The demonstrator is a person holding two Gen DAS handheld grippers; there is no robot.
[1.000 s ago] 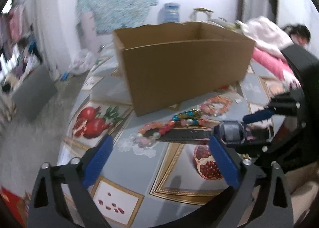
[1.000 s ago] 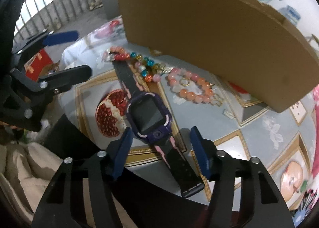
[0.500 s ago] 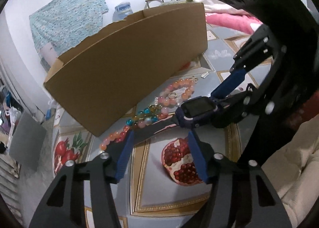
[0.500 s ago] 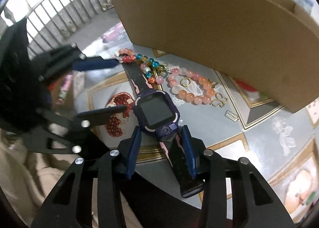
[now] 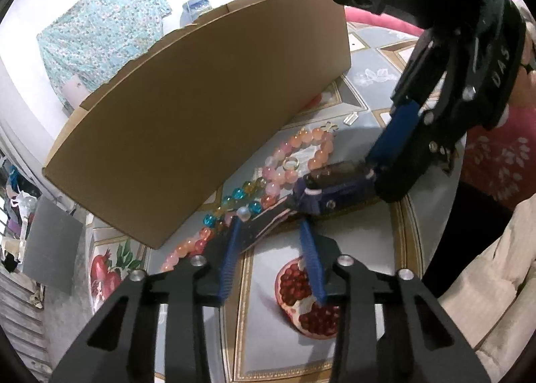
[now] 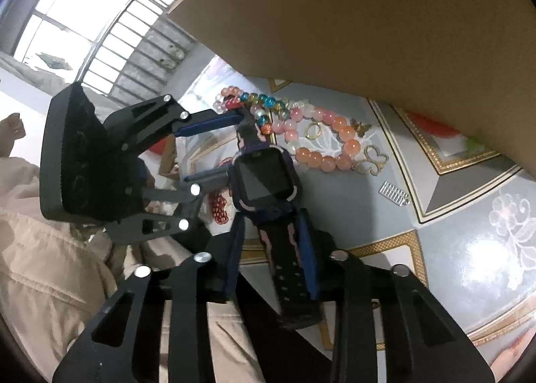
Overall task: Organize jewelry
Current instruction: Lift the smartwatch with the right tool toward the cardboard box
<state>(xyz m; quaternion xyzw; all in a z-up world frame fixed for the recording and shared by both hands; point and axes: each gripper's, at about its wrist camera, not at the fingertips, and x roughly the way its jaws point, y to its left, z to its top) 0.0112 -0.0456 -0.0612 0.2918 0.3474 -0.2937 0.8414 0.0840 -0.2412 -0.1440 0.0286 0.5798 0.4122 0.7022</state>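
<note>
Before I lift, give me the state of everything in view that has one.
Watch: face up, screen dark.
Left gripper: fingers closing around one strap, not clamped.
Right gripper: fingers closing around other strap, not clamped.
Cardboard box: standing upright.

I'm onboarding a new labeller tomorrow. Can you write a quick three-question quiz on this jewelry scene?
1. True or false: the smartwatch lies inside the cardboard box.
2. What sits inside the loop of the peach bead bracelet? A) gold ring B) coin C) key
3. Fill in: each strap of the watch lies between the blue fingers of one ____.

Key: 1 false; 2 A, the gold ring; 3 gripper: left gripper, right gripper, both closing.
</note>
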